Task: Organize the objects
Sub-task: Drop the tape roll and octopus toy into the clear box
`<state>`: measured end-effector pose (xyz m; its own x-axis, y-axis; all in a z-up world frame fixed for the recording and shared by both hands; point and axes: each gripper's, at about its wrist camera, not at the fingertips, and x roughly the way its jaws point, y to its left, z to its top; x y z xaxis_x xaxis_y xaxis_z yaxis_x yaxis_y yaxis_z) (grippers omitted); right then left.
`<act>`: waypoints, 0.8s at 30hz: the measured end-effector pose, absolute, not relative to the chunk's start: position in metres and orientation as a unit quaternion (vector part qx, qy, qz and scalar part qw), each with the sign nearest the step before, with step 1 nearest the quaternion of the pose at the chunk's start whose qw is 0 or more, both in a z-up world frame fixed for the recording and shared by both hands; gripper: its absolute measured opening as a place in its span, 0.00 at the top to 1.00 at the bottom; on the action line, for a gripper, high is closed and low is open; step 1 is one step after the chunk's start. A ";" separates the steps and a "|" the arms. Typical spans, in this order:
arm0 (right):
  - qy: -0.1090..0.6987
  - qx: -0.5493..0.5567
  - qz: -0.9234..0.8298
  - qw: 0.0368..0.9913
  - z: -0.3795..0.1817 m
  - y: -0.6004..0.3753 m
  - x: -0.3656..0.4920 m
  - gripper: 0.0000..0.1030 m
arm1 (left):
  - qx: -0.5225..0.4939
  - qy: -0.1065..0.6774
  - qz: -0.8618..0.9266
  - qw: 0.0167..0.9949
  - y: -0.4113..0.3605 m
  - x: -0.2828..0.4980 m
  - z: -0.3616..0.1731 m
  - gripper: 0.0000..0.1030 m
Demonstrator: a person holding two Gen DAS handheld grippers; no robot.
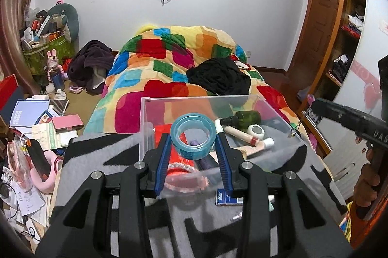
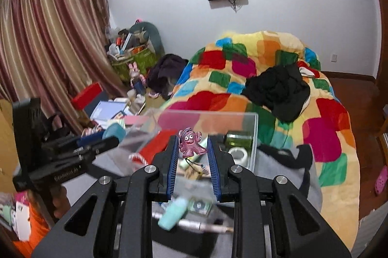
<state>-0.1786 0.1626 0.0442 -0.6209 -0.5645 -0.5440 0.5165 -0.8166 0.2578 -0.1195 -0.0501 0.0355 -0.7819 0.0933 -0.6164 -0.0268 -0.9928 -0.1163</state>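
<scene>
**Tape and toy held over the box**

The left gripper (image 1: 192,140) squeezes a blue tape roll (image 1: 193,135) above the clear box (image 1: 145,122). The right gripper (image 2: 191,146) pinches a pink toy (image 2: 190,143) over the same box (image 2: 253,134). A green bottle (image 1: 245,118) lies inside.

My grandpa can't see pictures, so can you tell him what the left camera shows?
The left tongs hold a blue roll of tape over a clear plastic box that sits on a bed. A green bottle and a red packet lie inside the box.
</scene>
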 end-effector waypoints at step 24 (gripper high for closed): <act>0.043 0.397 -0.878 0.265 -0.024 0.142 -0.210 0.69 | -0.375 -0.020 0.925 0.059 -0.024 -0.136 0.005 0.47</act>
<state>-0.2099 0.1422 -0.0239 -0.5445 -0.4308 -0.7197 0.4985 -0.8563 0.1354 -0.1364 -0.0241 0.0052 -0.7112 0.1246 -0.6919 -0.0943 -0.9922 -0.0817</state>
